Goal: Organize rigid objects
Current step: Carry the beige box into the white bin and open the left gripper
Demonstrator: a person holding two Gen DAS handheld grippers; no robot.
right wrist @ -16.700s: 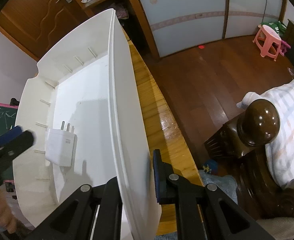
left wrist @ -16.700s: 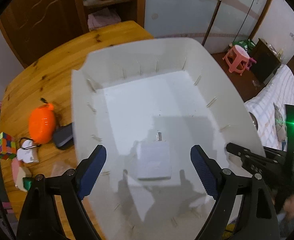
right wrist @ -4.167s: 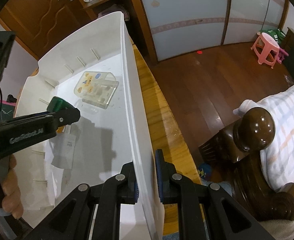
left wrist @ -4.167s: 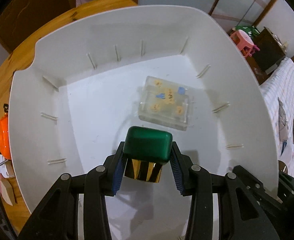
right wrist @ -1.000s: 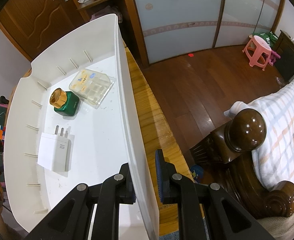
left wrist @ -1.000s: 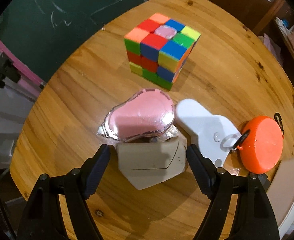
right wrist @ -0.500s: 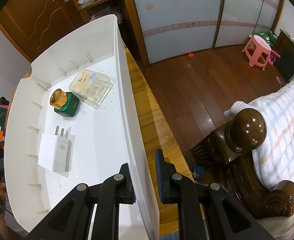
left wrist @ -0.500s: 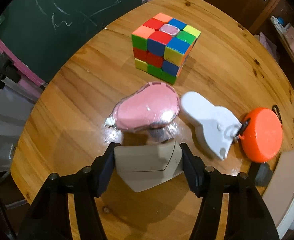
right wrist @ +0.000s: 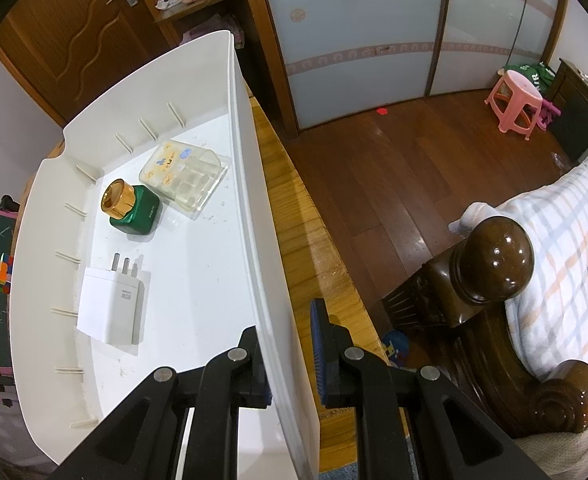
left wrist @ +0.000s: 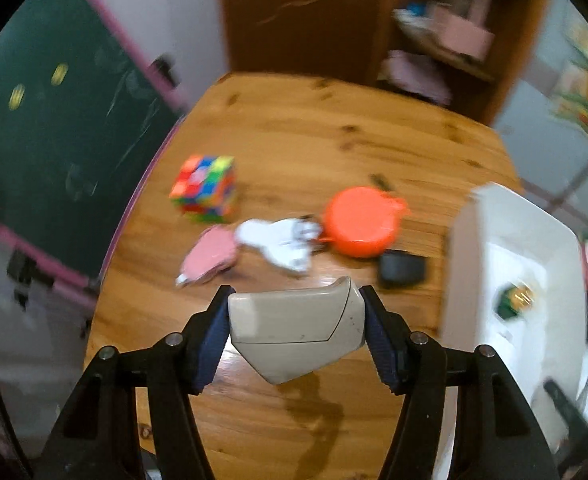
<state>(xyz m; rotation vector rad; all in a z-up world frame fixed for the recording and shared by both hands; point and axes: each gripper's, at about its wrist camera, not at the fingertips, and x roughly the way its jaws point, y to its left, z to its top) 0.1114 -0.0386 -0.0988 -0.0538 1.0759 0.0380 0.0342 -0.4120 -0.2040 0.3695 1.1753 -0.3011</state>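
A beige case [left wrist: 297, 334] is gripped between the blue pads of the left gripper [left wrist: 297, 336] and held above the wooden table [left wrist: 333, 136], its shadow cast on the wood below. The bin [right wrist: 250, 184] wall is clamped by the closed jaws of the right gripper [right wrist: 290, 354]. Inside the bin are seen a charger [right wrist: 110, 304], a green jar [right wrist: 132, 208] and a clear box [right wrist: 182, 176]. On the table are left a cube [left wrist: 205, 188], a pink item [left wrist: 212, 254], a white item [left wrist: 280, 242], an orange disc [left wrist: 361, 221] and a dark item [left wrist: 401, 269].
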